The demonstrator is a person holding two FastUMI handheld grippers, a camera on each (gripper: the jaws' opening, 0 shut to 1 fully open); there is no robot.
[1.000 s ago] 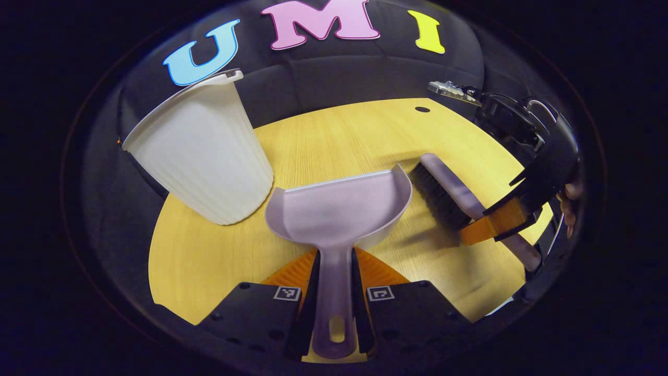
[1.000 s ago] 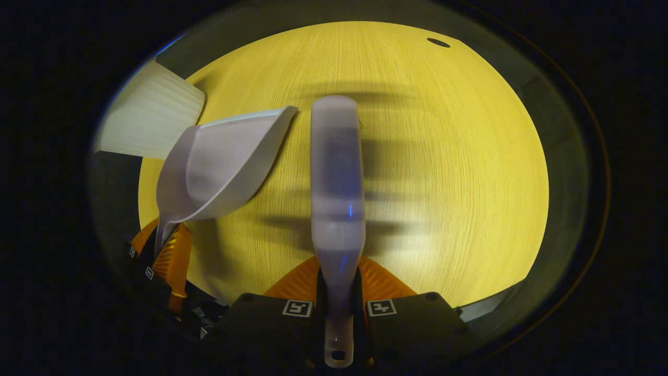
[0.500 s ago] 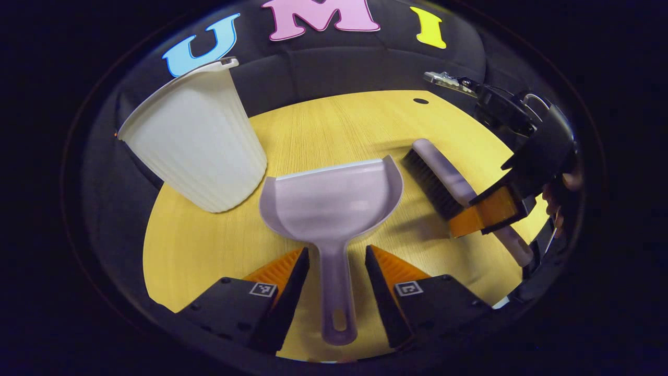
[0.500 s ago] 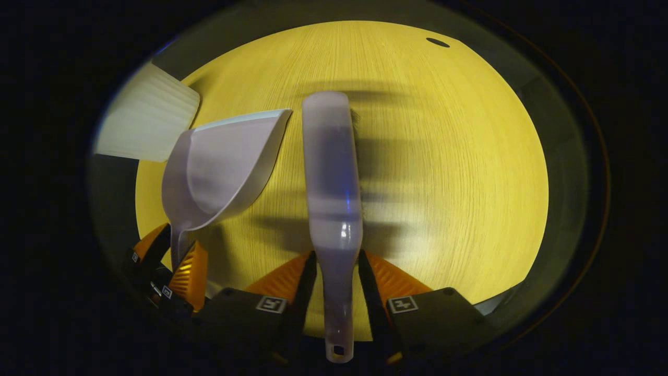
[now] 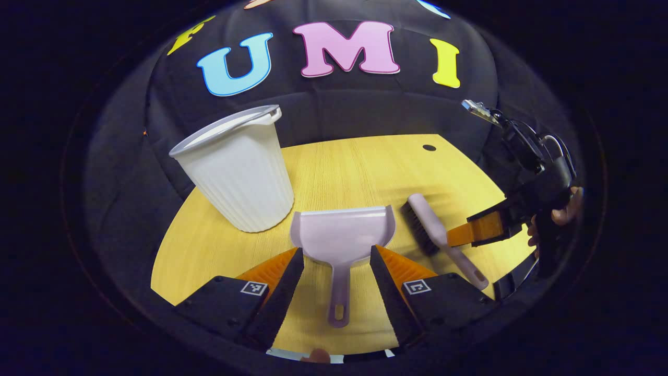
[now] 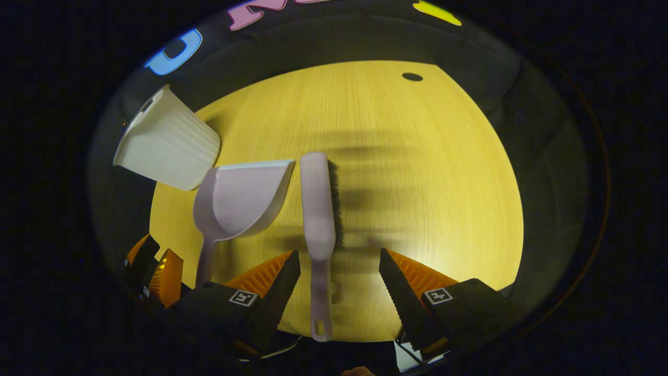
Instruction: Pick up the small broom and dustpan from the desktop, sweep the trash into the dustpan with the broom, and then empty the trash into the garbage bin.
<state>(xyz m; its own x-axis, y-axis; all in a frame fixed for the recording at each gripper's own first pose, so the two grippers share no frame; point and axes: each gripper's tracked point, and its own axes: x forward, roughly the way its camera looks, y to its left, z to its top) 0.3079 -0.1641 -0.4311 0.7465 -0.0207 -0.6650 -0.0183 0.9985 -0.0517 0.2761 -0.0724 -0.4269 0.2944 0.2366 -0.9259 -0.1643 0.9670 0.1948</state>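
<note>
Dustpan [image 5: 342, 235] lies flat on the wooden desktop [image 5: 344, 167], pale lilac plastic w/ a wide shallow scoop, straight front lip facing the booth wall, slim handle w/ a hang hole at the end pointing back toward the camera. Left gripper [image 5: 336, 261] has its fingers spread wide apart, one each side of the handle, not touching it.

Small broom [image 6: 318, 209] lies just right of the dustpan, near parallel; same lilac, long narrow back, dark bristles along its right edge, thin handle w/ a hole at the tip. Right gripper [image 6: 339, 266] is likewise spread apart w/ the broom handle between the fingers, gap on both sides. In the left gripper view the broom [image 5: 436, 232] sits angled, bristles toward the dustpan, and the right gripper [image 5: 482, 230] w/ the person's hand [image 5: 566, 214] holding it is just beside the handle.

Garbage bin [image 5: 237, 169], white ribbed plastic, tapered, stands upright on the desktop's left side, just behind-left of the dustpan; its inside can't be seen. Small dark hole [image 5: 429, 148] in the desktop far right.
</note>
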